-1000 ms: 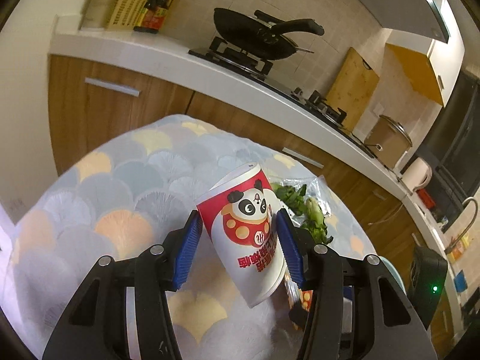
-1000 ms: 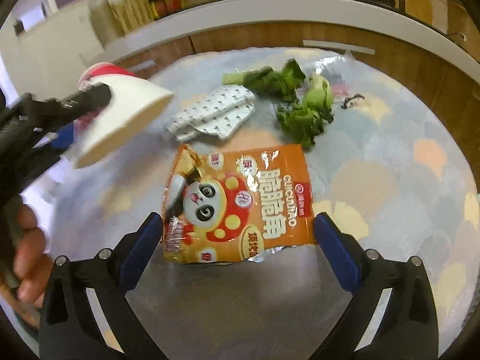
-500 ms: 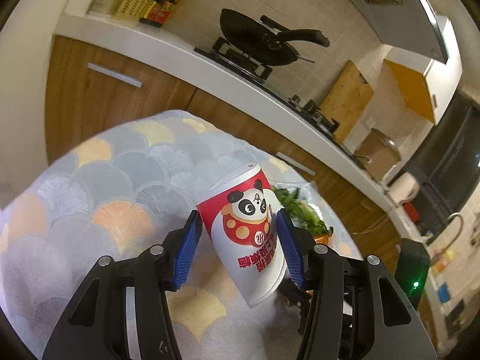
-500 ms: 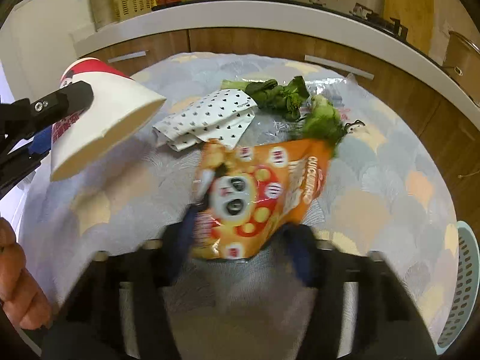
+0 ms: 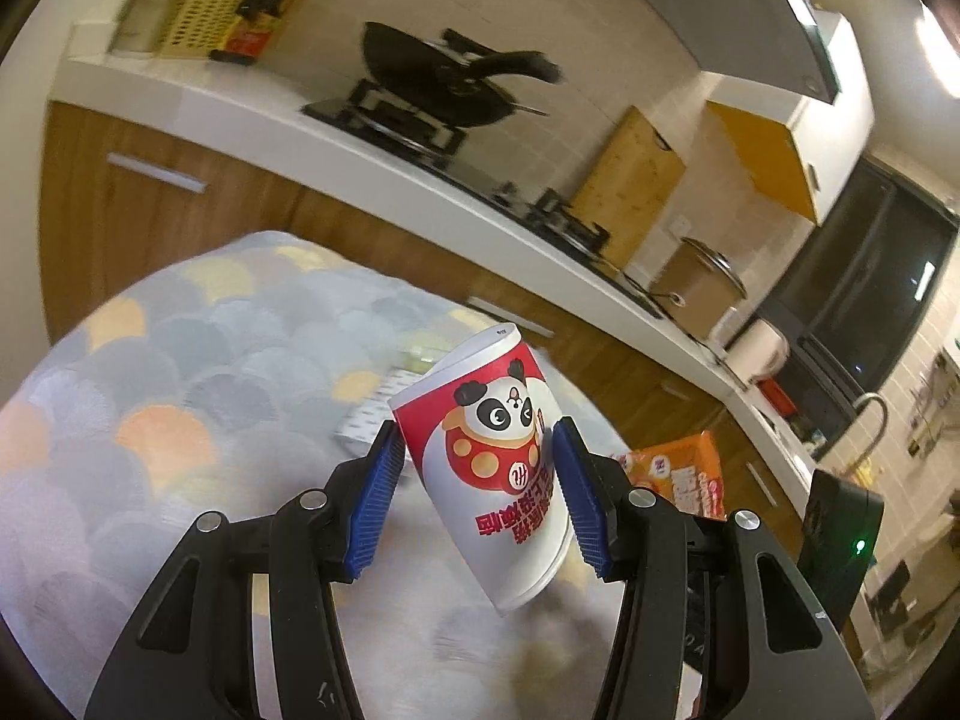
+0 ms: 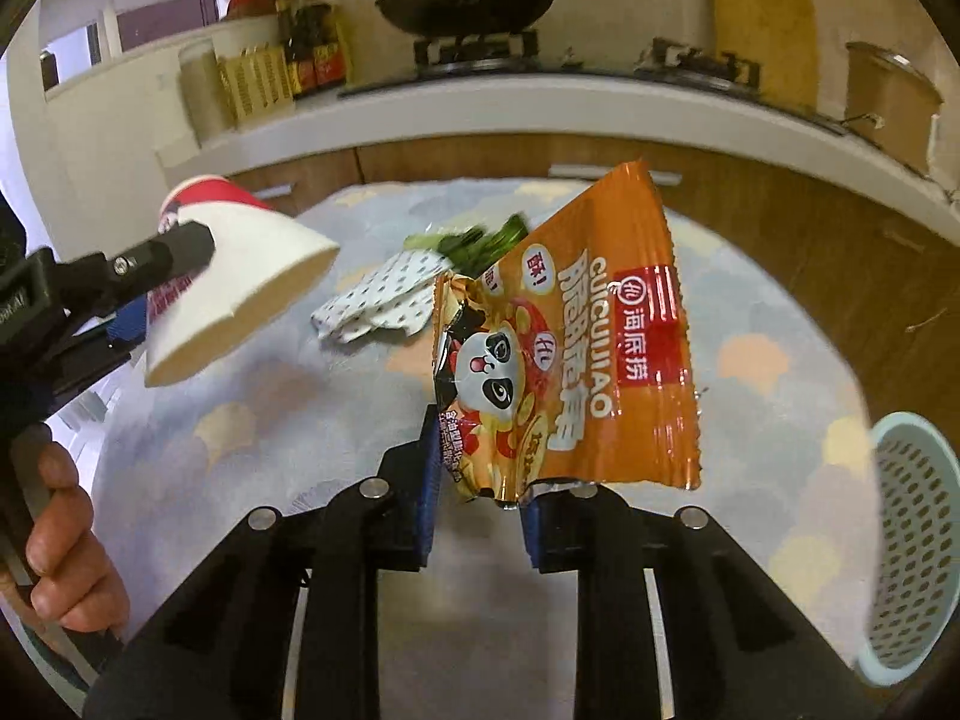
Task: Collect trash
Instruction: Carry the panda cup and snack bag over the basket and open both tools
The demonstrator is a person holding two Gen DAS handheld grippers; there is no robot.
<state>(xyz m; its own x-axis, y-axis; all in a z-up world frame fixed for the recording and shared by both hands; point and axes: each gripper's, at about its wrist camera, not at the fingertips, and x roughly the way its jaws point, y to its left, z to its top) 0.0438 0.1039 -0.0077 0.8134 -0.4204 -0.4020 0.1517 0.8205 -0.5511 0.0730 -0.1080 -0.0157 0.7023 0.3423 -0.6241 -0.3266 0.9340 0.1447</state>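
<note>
2 grippers are each carrying a piece of trash above the round worktop (image 6: 750,324), which is covered in a pastel scallop-pattern cloth. the left gripper (image 5: 477,498) has its blue-padded jaws pinching a red and white paper cup (image 5: 498,456) printed with a panda; the cup is upside down and tilted, clear of the cloth. in the right wrist view the same cup (image 6: 240,282) shows at the left with its open mouth aimed down and to the right, and the person's left hand (image 6: 66,534) grips the handle at the near left edge.

the right gripper (image 6: 477,498) has its jaws pressed onto the crumpled lower corner of an orange snack bag (image 6: 588,348), which stands up off the worktop; the bag (image 5: 684,474) also peeks out to the right of the cup in the left wrist view.

on the far part of the worktop lie a white dotted wrapper (image 6: 384,300) and, just beyond it, some green vegetable scraps (image 6: 480,240). a pale blue perforated basket (image 6: 912,546) sits at the near right edge. beyond the table, a black wok (image 5: 444,78) rests on the stove.
</note>
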